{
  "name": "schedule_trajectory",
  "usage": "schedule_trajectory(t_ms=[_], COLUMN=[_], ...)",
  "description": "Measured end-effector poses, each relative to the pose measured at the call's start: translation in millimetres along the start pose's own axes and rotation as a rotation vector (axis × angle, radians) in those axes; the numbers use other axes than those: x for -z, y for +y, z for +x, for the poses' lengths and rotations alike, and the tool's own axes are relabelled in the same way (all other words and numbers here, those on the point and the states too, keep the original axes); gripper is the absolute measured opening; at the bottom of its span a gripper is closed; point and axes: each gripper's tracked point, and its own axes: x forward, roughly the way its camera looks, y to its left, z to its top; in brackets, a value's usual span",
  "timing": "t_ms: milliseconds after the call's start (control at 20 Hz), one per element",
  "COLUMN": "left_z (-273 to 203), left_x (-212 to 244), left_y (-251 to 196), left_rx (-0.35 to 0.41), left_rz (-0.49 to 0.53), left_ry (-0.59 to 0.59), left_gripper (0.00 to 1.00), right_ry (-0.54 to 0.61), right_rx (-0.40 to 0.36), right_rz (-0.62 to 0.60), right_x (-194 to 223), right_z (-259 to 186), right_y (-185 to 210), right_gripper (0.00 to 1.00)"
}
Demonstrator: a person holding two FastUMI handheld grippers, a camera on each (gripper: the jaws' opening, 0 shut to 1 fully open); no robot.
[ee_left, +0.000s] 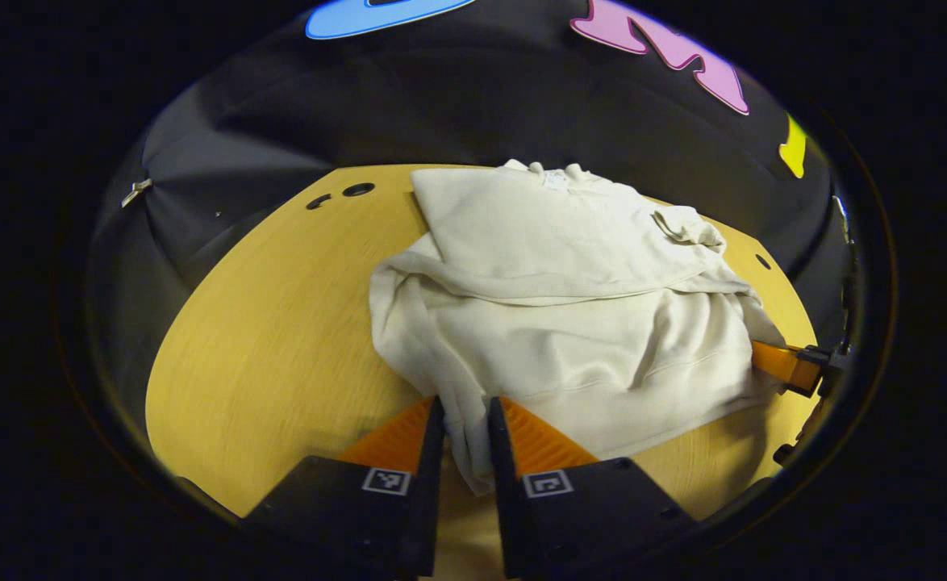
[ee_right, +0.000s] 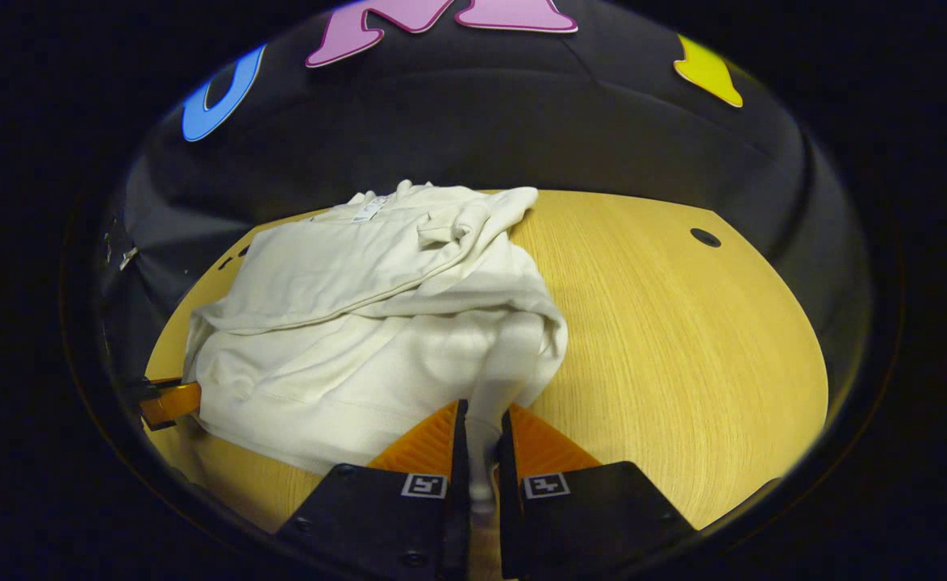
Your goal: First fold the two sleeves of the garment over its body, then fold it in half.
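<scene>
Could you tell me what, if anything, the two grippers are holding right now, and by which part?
Both hold the garment by its near edge: the left gripper pinches one corner, the right gripper the other.

Wooden table (ee_right: 683, 339), black cloth wall (ee_right: 481, 121)

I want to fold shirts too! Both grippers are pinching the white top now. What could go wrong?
The left gripper and right gripper each pinch just a thin bit of the garment, so it might slip out. The sleeves lie loosely bunched on top and could slide off. The fold may end up crooked on the table.
</scene>
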Motion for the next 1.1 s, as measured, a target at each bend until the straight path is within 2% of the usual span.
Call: schedule_trajectory(t_ms=[50,150,250,300,400,600,800,1100], left_z=[1,2,2,1,2,1,-4,-14], left_x=[-1,-4,-7,-8,-11,-25,-40,-102], left_y=[-2,-4,-6,-8,-12,-17,-17,-26], left_rx=[0.014,0.036,0.050,0.061,0.077,0.101,0.121,0.176], left_rz=[0.012,0.036,0.010,-0.005,-0.037,-0.141,-0.111,-0.156], left_ry=[0.000,0.011,-0.003,-0.006,-0.015,-0.104,-0.145,-0.278], left_gripper=[0.27,0.19,0.10,0.08,0.07,0.07,0.06,0.06], right_ry=[-0.007,-0.006,-0.004,0.008,0.013,-0.002,0.019,-0.117], right_rx=[-0.022,-0.054,-0.085,-0.107,-0.131,-0.143,-0.187,-0.207], right_rz=[-0.022,-0.027,-0.004,-0.008,0.000,-0.001,0.016,0.058], right_x=[-1,-2,-3,-3,-5,-10,-15,-68], right_z=[0,-2,2,1,3,2,5,12], right_y=[1,1,3,4,5,6,14,30], right_gripper=[0.19,0.11,0.09,0.06,0.06,0.06,0.06,0.06])
